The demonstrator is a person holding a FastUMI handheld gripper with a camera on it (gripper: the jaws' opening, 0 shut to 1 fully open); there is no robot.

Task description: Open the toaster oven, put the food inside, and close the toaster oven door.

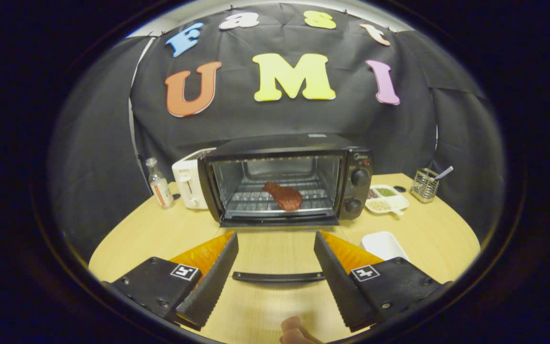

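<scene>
Two fingers of the gripper (276, 246) stand wide apart and hold nothing. Just ahead of them the toaster oven (284, 179) is open, its door handle (278, 276) lying between the fingers. Inside the oven, on the rack, rests the food (283, 196).

one toaster oven (284, 179) with two knobs (359, 177), one piece of meat (283, 195) on its rack, one white toaster (188, 184), one small bottle (159, 183), one divided dish (386, 199), one wire holder (423, 185), one white tray (383, 244), one gripper (276, 241) with two fingers spread apart, empty
</scene>
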